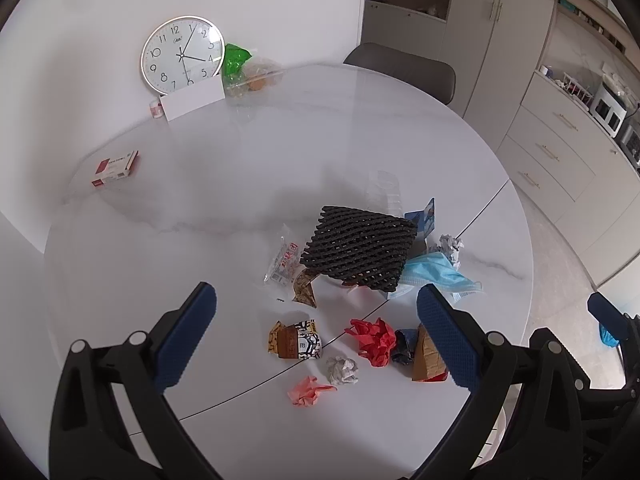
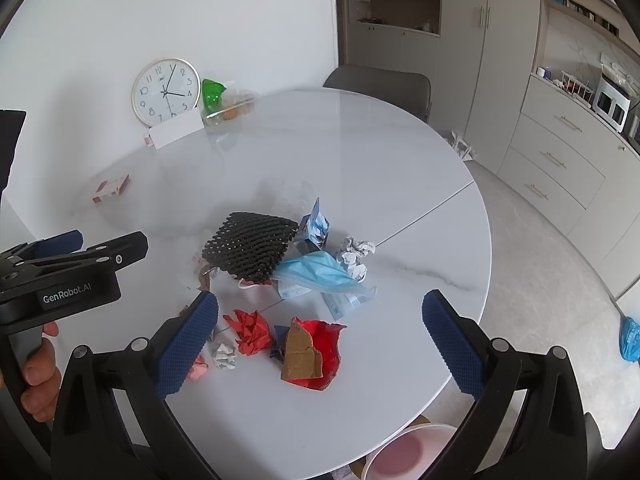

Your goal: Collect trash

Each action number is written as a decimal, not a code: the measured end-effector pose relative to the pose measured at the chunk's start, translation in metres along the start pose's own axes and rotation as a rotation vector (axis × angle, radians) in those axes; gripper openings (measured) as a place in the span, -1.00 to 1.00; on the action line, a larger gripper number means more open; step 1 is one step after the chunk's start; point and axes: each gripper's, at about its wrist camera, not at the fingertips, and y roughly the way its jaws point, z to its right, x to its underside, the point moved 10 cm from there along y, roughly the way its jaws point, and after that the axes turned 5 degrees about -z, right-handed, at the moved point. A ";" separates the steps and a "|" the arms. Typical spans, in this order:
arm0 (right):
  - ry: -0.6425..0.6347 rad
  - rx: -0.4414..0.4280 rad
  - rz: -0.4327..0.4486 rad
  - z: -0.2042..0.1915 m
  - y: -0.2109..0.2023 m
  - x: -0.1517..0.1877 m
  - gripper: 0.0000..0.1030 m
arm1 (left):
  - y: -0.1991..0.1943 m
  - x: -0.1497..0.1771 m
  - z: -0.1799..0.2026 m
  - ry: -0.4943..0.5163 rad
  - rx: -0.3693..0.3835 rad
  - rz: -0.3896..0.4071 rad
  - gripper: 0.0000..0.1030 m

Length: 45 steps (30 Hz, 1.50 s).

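A round white marble-look table [image 1: 248, 184] stands against a white wall, cabinets and drawers off at three o'clock. At eleven o'clock a wall clock [image 1: 182, 55] leans by a white card [image 1: 195, 99]. The trash pile [image 2: 288, 280] sits near the centre toward five o'clock: black foam netting [image 1: 358, 249], a blue face mask [image 2: 320, 274], red crumpled paper [image 1: 373, 340]. A pink-lined bin [image 2: 408, 452] waits below the six o'clock edge. The left gripper [image 1: 316, 332] and right gripper [image 2: 320, 344] both hover with jaws wide apart, empty; the rim beyond lies open.
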 end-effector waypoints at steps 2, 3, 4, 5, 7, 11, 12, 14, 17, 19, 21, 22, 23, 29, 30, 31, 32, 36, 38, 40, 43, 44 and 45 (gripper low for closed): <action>-0.001 -0.001 0.000 0.000 0.001 0.001 0.97 | 0.001 0.001 0.000 -0.001 0.003 -0.002 0.87; -0.001 -0.001 0.000 0.000 0.000 0.000 0.97 | 0.001 0.001 0.000 -0.001 0.003 -0.003 0.87; -0.001 -0.001 0.001 0.000 0.000 0.000 0.97 | 0.002 0.001 0.000 -0.001 0.004 -0.005 0.87; -0.003 -0.001 0.000 0.000 0.000 0.001 0.97 | 0.002 0.002 0.000 -0.002 0.005 -0.006 0.87; -0.005 0.000 0.000 0.000 0.000 0.002 0.97 | 0.002 0.002 0.000 -0.001 0.006 -0.009 0.87; -0.004 0.001 -0.002 0.001 -0.002 0.004 0.97 | 0.002 0.003 0.000 -0.002 0.006 -0.009 0.87; -0.005 0.002 -0.003 0.000 -0.002 0.003 0.97 | 0.002 0.003 0.000 -0.002 0.006 -0.009 0.87; -0.005 0.002 -0.005 -0.001 -0.002 0.002 0.97 | 0.003 0.003 0.000 -0.002 0.006 -0.010 0.87; -0.006 0.003 -0.006 -0.001 -0.004 0.001 0.97 | 0.003 0.006 0.000 -0.003 0.008 -0.013 0.87; -0.006 0.003 -0.006 -0.001 -0.004 0.002 0.97 | 0.003 0.007 0.000 -0.004 0.008 -0.014 0.87; -0.007 0.004 -0.007 -0.001 -0.004 0.002 0.97 | 0.003 0.008 0.000 -0.004 0.009 -0.014 0.87; -0.007 0.004 -0.006 -0.001 -0.004 0.002 0.97 | 0.003 0.007 0.000 -0.003 0.009 -0.014 0.87; -0.007 0.004 -0.006 0.000 -0.005 0.003 0.97 | 0.003 0.007 0.000 -0.003 0.009 -0.014 0.87; -0.008 0.005 -0.008 -0.001 -0.005 0.002 0.97 | 0.002 0.008 -0.001 -0.004 0.008 -0.015 0.87; -0.007 0.005 -0.008 0.000 -0.006 0.003 0.97 | 0.002 0.008 -0.001 -0.004 0.008 -0.015 0.87; -0.007 0.004 -0.008 -0.001 -0.006 0.003 0.97 | 0.002 0.009 -0.001 -0.004 0.008 -0.015 0.87; -0.008 0.005 -0.008 -0.001 -0.006 0.003 0.97 | 0.002 0.009 -0.001 -0.004 0.008 -0.015 0.87; -0.009 0.006 -0.009 0.000 -0.006 0.003 0.97 | 0.001 0.010 -0.002 -0.009 0.008 -0.017 0.87; -0.009 0.005 -0.009 -0.001 -0.006 0.002 0.97 | 0.001 0.009 -0.002 -0.011 0.009 -0.020 0.87; -0.009 0.006 -0.009 -0.001 -0.006 0.003 0.97 | 0.001 0.008 -0.003 -0.011 0.010 -0.021 0.87; -0.009 0.006 -0.009 -0.001 -0.006 0.002 0.97 | 0.001 0.008 -0.003 -0.011 0.010 -0.020 0.87; -0.009 0.007 -0.009 0.000 -0.007 0.003 0.97 | 0.001 0.008 -0.003 -0.011 0.010 -0.021 0.87; -0.009 0.006 -0.009 -0.001 -0.006 0.002 0.97 | 0.001 0.009 -0.003 -0.011 0.010 -0.022 0.87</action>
